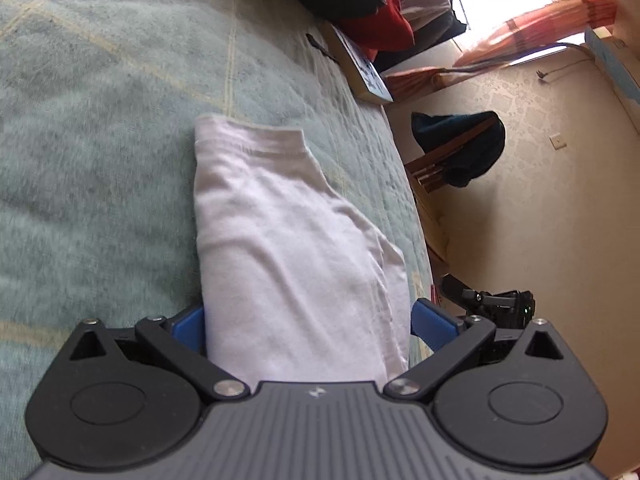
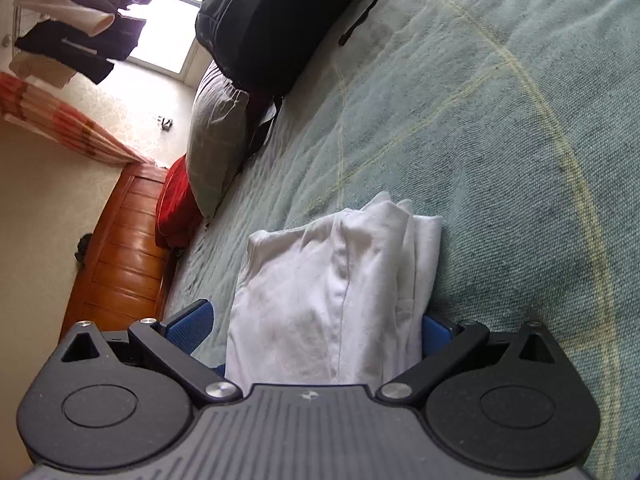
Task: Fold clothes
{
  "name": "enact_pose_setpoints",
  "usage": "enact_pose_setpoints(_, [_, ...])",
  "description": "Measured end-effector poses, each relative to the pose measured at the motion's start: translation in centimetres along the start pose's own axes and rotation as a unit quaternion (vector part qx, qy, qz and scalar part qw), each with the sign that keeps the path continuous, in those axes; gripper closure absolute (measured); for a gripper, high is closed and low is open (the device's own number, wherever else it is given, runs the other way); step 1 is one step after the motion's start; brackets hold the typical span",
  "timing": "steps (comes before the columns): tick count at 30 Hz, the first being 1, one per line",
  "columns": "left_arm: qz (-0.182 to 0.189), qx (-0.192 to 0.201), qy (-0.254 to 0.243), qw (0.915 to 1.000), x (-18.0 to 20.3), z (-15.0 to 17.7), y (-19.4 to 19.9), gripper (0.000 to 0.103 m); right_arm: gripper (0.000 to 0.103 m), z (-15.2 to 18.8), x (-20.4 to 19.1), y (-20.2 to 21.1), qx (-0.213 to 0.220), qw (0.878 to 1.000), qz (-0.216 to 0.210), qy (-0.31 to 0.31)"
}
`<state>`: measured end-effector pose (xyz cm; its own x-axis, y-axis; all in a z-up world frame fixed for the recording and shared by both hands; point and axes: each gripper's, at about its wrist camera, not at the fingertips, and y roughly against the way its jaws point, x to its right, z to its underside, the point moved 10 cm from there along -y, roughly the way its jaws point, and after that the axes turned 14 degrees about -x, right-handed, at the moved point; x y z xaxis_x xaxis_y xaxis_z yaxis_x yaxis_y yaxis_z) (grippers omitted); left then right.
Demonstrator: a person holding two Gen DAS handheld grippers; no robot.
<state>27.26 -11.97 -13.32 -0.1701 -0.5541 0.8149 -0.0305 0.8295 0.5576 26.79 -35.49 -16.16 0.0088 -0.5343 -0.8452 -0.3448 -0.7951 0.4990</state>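
In the left wrist view, the left gripper is reaching over a green blanket with its jaws standing wide apart, one blue pad showing on each side of a folded white garment. The garment is lying on the blanket and running forward between the two pads, its near end filling the gap right up to the gripper body; the left pad is touching the cloth edge, while the right pad is sitting just beside it, so the jaws are not clamping the fabric. Farther off, a book is resting at the blanket's edge beside a red cushion, and part of the other gripper is showing at the right. In the right wrist view, the right gripper is likewise holding its jaws spread, and the same white garment is lying between them on the green blanket, bunched in layered folds. Its right edge is covering most of the right blue pad, while the left pad is standing clear of the cloth. A black backpack and a grey pillow are lying beyond.
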Motion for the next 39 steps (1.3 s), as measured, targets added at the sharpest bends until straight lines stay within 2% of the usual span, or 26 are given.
enact_pose_setpoints(9, [0.016,-0.043,-0.008,0.9989,0.5,4.6,0.8,0.002,0.0,5.0,-0.9,1.2,-0.041,0.999,-0.014,0.001])
enact_pose_setpoints(13, [0.018,-0.038,-0.009,0.9991,0.5,3.5,0.1,0.002,0.0,5.1,-0.9,0.9,-0.043,0.999,-0.019,0.001])
enact_pose_setpoints(18, [0.028,-0.028,-0.008,0.9992,0.7,0.8,-1.4,0.002,0.0,3.1,-1.3,0.0,-0.043,0.999,-0.022,0.009])
enact_pose_setpoints(22, [0.037,-0.041,-0.013,0.9984,1.0,2.3,-0.8,0.002,0.0,3.3,-1.4,-0.1,-0.051,0.998,-0.025,0.01])
enact_pose_setpoints(24, [0.049,-0.048,-0.016,0.9975,1.0,3.8,-0.2,0.001,0.0,4.9,-1.7,0.0,-0.07,0.997,-0.028,0.015])
enact_pose_setpoints(26, [0.053,-0.046,-0.016,0.9974,0.8,3.8,-0.2,0.001,0.0,6.2,-1.8,0.1,-0.077,0.996,-0.029,0.029])
enact_pose_setpoints(32, [0.061,-0.04,0.011,0.9973,1.0,1.0,-1.7,0.001,0.0,5.0,-2.0,-0.5,-0.066,0.997,-0.038,0.028])
enact_pose_setpoints(34, [0.052,-0.04,-0.004,0.9978,1.5,1.5,-1.7,0.001,0.0,4.4,-2.0,-0.8,-0.064,0.997,-0.041,0.024])
enact_pose_setpoints(36, [0.059,-0.04,-0.025,0.9971,1.8,2.3,-1.4,0.001,0.0,4.7,-2.2,-0.6,-0.067,0.996,-0.045,0.03])
enact_pose_setpoints(39, [0.067,-0.026,-0.002,0.9974,1.1,1.3,-1.4,0.001,0.0,4.7,-1.9,-0.6,-0.062,0.996,-0.056,0.028])
